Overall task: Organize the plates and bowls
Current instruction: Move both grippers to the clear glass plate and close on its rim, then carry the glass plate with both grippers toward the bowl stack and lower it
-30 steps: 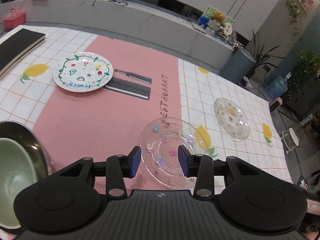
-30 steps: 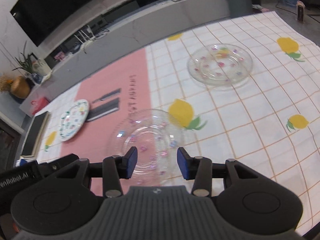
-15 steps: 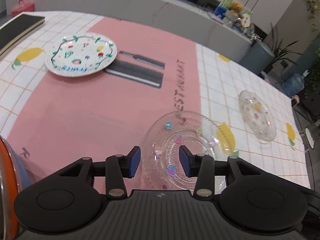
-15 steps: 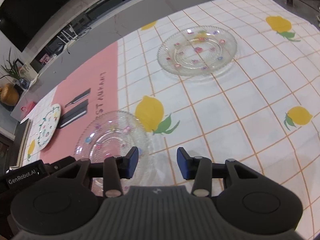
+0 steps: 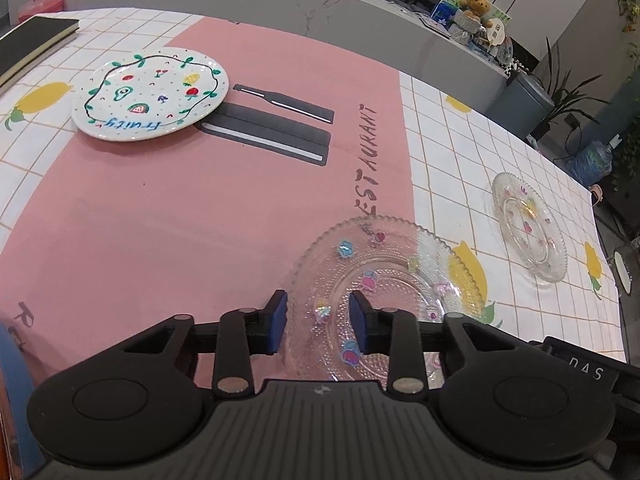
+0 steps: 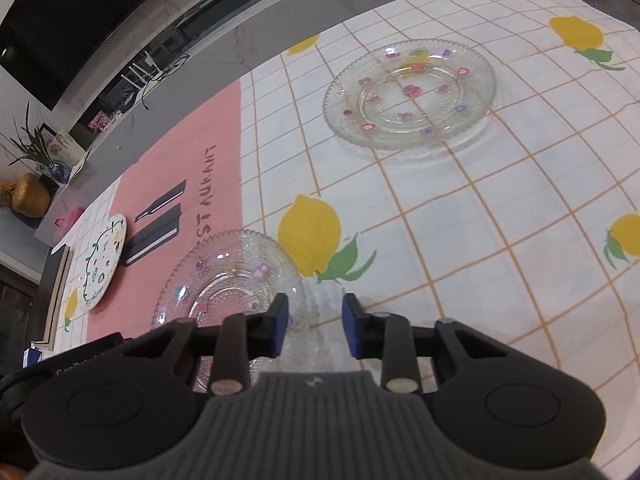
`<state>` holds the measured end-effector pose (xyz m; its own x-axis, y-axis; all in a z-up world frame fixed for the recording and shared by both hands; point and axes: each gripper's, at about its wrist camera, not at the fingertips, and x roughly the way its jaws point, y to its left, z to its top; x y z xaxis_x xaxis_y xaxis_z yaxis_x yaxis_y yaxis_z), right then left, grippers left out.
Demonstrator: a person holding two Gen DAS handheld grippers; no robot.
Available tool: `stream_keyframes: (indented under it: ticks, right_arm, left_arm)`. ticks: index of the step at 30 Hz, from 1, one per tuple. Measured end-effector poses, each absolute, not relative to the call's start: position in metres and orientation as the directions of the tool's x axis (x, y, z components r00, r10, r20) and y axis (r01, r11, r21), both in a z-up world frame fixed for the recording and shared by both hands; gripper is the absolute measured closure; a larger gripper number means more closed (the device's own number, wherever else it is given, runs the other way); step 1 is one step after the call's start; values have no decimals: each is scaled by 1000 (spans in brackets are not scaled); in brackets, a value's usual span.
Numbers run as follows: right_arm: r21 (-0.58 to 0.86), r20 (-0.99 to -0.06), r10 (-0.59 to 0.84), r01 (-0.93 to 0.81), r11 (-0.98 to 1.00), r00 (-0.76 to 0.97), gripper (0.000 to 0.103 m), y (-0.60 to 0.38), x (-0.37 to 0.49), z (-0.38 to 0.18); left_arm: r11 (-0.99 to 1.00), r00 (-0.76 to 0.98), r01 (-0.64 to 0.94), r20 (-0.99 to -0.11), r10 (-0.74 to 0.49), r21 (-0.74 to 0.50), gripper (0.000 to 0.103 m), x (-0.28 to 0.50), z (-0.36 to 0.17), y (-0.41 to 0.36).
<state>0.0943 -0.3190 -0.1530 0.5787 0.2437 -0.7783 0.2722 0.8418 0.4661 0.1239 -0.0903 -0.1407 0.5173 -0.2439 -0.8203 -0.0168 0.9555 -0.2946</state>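
Grippers at the near glass plate (image 5: 384, 280), low centre of my left view.
My left gripper (image 5: 318, 322) and right gripper (image 6: 314, 326) have just been closing, fingers narrow, straddling its opposite rims without pinching.

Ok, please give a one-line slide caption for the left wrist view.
Left tongs, jaws just narrowed, straddle the rim of the near glass plate on the pink mat.
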Motion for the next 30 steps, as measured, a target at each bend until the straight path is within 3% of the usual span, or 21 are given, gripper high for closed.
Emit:
stream_keyframes:
  ticks: [4, 9, 13, 30]
  right_arm:
    - [493, -768, 269, 268, 828, 582, 83, -316, 94, -155]
    - [497, -766, 272, 269, 825, 583, 84, -312, 96, -156]
    - [498, -771, 265, 290, 817, 579, 94, -316, 97, -158]
    - [503, -781, 267, 317, 804, 564, 98, -318, 87, -146]
  left_arm:
    - [952, 523, -21, -815, -249, -305, 77, 125, -142, -87]
    - [950, 530, -22, -809, -253, -311, 78, 125, -143, -86]
    - [948, 532, -29, -808, -253, -316, 80, 126, -143, -85]
    - [945, 526, -28, -809, -264, -327, 91, 113, -132, -77]
